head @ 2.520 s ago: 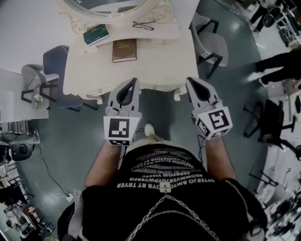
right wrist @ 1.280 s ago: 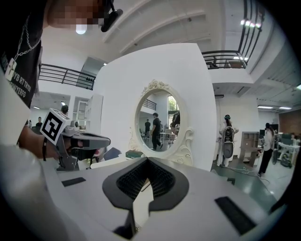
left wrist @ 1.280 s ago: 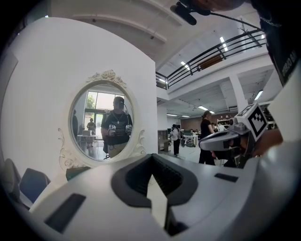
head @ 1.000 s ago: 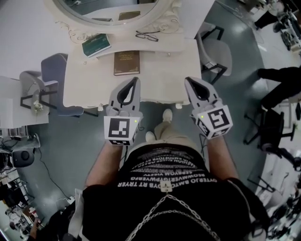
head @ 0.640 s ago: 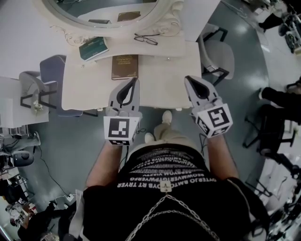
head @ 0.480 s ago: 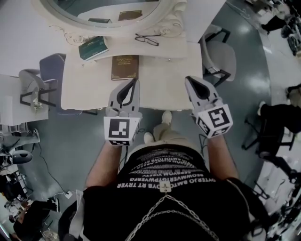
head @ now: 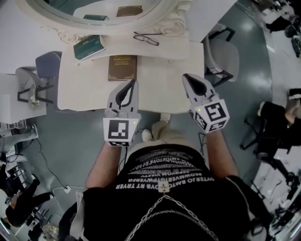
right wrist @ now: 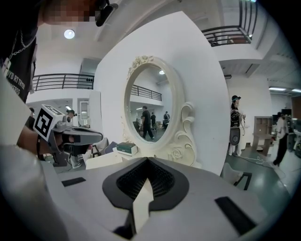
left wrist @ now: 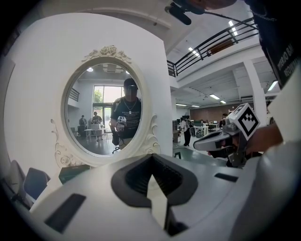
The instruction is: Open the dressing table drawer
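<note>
The cream dressing table stands in front of me, with its oval mirror at the back. Its drawer front is hidden under the tabletop in the head view. My left gripper is shut and empty, with its tip over the tabletop just below a brown book. My right gripper is also shut and empty, over the right part of the top near the front edge. The left gripper view shows the closed left gripper pointing at the mirror. In the right gripper view the shut right gripper faces the mirror.
A green book and a pair of glasses lie on the raised back shelf. A grey chair stands right of the table, a blue chair to its left. My feet are on the grey floor at the table's front edge.
I have stepped closer to the table. Both grippers have come forward from the front edge to over the tabletop, and both stayed shut.
</note>
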`<state>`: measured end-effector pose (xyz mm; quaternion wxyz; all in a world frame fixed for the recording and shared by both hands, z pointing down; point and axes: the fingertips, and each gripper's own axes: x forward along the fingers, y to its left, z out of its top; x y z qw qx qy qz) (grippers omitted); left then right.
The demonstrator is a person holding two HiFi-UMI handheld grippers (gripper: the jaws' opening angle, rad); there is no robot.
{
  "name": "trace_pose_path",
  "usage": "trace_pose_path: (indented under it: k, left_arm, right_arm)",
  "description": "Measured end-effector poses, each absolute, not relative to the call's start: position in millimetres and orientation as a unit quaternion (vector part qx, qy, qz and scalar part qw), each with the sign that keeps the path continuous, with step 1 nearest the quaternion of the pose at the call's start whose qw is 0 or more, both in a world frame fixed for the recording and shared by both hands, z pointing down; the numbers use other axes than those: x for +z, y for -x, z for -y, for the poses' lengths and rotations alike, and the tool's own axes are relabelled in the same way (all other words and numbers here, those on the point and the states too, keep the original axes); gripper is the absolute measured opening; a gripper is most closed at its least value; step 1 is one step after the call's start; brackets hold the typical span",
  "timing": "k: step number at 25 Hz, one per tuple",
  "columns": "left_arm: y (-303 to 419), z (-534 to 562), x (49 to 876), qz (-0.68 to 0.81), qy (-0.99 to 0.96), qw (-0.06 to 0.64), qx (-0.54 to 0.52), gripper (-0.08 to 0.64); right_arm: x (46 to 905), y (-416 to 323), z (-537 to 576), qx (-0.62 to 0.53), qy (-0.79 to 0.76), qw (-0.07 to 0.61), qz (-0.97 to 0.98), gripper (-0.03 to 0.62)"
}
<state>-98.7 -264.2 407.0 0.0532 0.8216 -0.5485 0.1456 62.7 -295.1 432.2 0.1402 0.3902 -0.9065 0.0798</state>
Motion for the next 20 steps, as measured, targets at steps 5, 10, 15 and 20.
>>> trace_pose_path:
  k: [5,10,15,20]
  left_arm:
    - [96,280,404,0.551,-0.82,0.051,0.147,0.003]
    - [87,296,396,0.557,-0.816,0.042,0.15,0.003]
    - [79,311,389,0.566,-0.81,0.039,0.15,0.003]
    - [73,314,384,0.579,-0.801,0.041,0.147,0.002]
  right_arm:
    - [441,-63,310,0.089,-0.383,0.15,0.907,0.002]
    - [442,-69,321,0.095,-0.372,0.153,0.911,0.002]
    - [448,-79,337,0.103,-0.364,0.159,0.912,0.002]
    - [469,-84,348,0.117,-0.354,0.174,0.912,0.002]
